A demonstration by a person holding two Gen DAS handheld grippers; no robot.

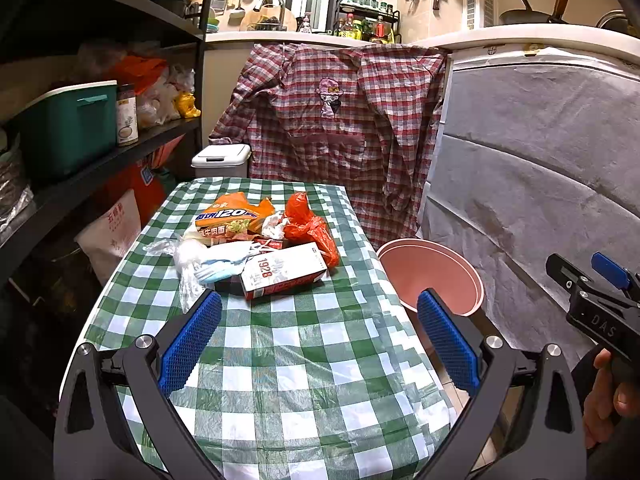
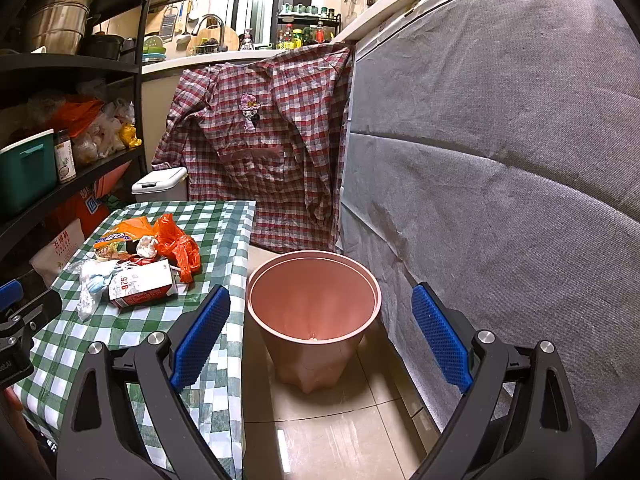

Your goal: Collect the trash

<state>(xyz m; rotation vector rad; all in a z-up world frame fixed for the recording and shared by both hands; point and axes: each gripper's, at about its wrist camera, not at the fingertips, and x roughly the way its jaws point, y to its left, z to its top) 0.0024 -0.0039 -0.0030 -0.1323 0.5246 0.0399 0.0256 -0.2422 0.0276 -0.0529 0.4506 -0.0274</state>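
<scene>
A heap of trash lies on the green checked table (image 1: 304, 360): a white and red carton marked 1928 (image 1: 284, 270), an orange plastic bag (image 1: 310, 226), an orange noodle wrapper (image 1: 228, 216), a blue face mask (image 1: 222, 266) and clear plastic (image 1: 186, 276). My left gripper (image 1: 320, 308) hovers open above the table, short of the heap. A pink bin (image 2: 314, 300) stands on the floor right of the table; my right gripper (image 2: 320, 304) hangs open above it, empty. The heap also shows at the left of the right wrist view, with the carton (image 2: 140, 284) nearest.
A plaid shirt (image 1: 336, 120) hangs behind the table. Grey padded fabric (image 2: 500, 168) covers the right side. Dark shelves (image 1: 100, 152) with a teal box (image 1: 68, 128) line the left. A white lidded bin (image 1: 222, 160) stands behind the table. Tiled floor (image 2: 328, 432) lies around the pink bin.
</scene>
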